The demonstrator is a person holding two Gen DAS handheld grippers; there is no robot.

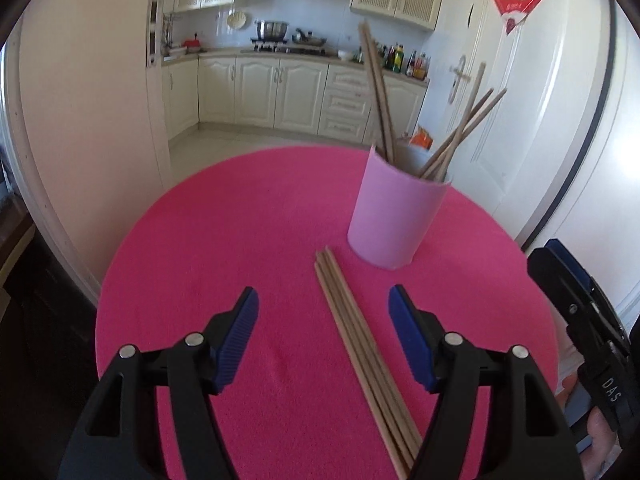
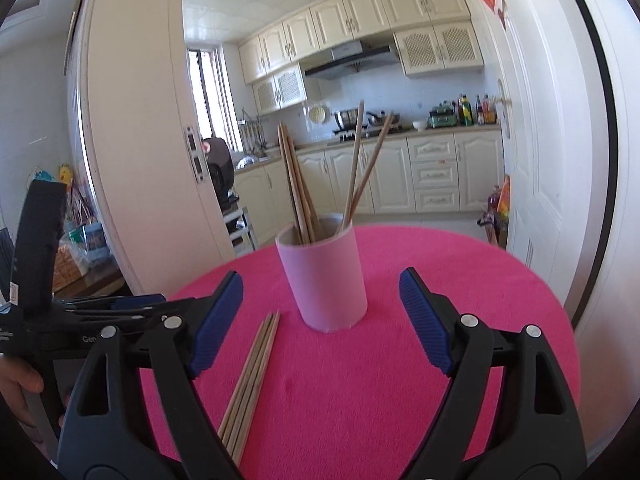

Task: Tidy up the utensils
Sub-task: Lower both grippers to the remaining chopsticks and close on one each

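Left gripper hangs with its fingers spread wide and empty above a bundle of loose chopsticks, which lies flat on the pink tablecloth just short of the pink cup; more chopsticks already stand inside the cup. From the right wrist, the right gripper is likewise spread and holds nothing, the cup straight ahead between its fingers, the loose bundle left of the cup. The sorting appears partly done. The next move likely calls for closing on the bundle and tipping it upright into the cup.
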